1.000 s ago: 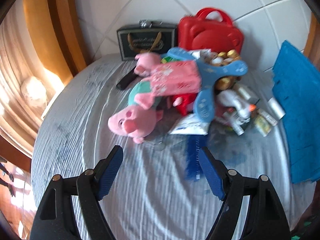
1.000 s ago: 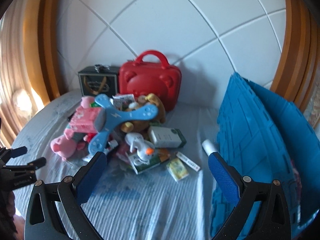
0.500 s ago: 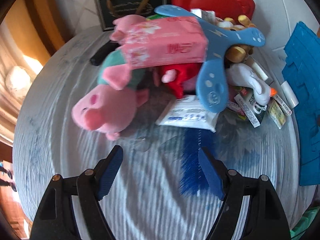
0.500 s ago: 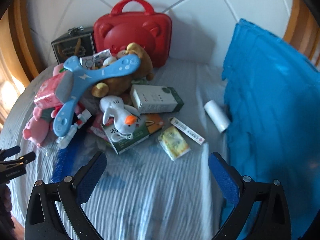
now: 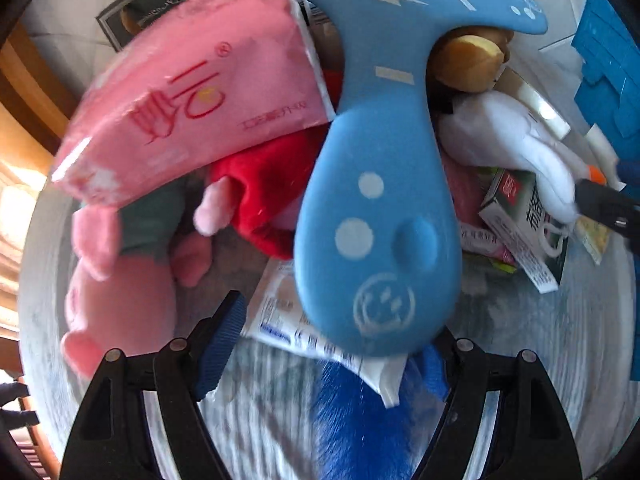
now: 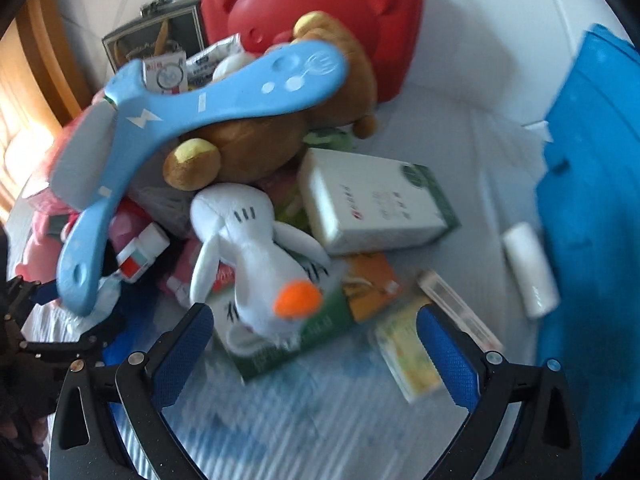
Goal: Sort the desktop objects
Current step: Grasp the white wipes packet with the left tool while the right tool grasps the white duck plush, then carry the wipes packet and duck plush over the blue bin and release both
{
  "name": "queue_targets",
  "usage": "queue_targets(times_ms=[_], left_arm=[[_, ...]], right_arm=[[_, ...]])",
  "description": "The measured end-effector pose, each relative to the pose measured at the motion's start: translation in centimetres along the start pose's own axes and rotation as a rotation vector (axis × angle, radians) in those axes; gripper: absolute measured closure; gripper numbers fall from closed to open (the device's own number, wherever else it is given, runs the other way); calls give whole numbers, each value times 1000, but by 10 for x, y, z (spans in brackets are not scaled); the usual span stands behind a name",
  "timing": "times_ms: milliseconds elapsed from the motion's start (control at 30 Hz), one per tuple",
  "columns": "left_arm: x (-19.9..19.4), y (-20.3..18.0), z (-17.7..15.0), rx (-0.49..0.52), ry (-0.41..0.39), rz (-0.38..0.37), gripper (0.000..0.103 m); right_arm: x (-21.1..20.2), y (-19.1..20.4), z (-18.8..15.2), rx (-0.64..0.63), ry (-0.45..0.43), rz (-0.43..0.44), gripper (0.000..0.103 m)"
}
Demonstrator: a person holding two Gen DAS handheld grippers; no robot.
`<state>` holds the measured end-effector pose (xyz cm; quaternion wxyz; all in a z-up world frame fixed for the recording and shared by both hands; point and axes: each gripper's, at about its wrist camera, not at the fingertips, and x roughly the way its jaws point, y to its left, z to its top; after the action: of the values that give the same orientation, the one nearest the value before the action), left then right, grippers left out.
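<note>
Both the left gripper (image 5: 334,344) and right gripper (image 6: 316,344) are wide open, holding nothing, near a soft pink tissue pack (image 5: 192,108) with red Chinese writing.

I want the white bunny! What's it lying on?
The white bunny lies on a green box and an orange packet. What's under its head is covered.

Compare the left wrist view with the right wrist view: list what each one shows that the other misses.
Only the left wrist view shows the pink tissue pack face-on and the white wipes packet between the left gripper pads. Only the right wrist view shows the red bear case, white-and-green box and white roll. Both show the blue boomerang toy and white plush.
</note>
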<state>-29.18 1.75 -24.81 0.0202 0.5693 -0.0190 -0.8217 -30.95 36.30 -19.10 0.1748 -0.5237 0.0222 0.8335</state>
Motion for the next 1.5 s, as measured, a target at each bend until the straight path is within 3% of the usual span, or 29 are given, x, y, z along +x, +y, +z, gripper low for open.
queue_targets(times_ms=[33, 133, 200, 267, 367, 600, 700, 1200, 1367, 1500], left_arm=[[2, 0, 1, 5, -1, -8, 26], [4, -2, 1, 21, -6, -25, 41], [3, -3, 0, 22, -11, -28, 44], [0, -4, 0, 26, -25, -22, 50], [-7, -4, -3, 28, -36, -17, 58], [-34, -9, -20, 44, -49, -18, 75], [-52, -10, -30, 51, -75, -29, 77], [-114, -10, -66, 69, -195, -96, 79], [-122, -2, -77, 23, -200, -117, 79], [-126, 10, -82, 0, -228, -175, 79]], right_arm=[[7, 2, 3, -3, 9, 8, 0], [18, 5, 9, -2, 17, 32, 0], [22, 8, 11, -12, 24, 33, 8], [26, 11, 12, -14, 36, 52, 43], [24, 16, 7, -26, 45, 58, 58], [-5, 20, -24, -23, 42, 95, 59], [-23, 19, -45, -17, 39, 95, 59], [-103, 18, -87, 13, -47, 68, 59], [-111, 10, -100, 43, -53, 62, 59], [-116, 4, -108, 57, -56, 54, 59]])
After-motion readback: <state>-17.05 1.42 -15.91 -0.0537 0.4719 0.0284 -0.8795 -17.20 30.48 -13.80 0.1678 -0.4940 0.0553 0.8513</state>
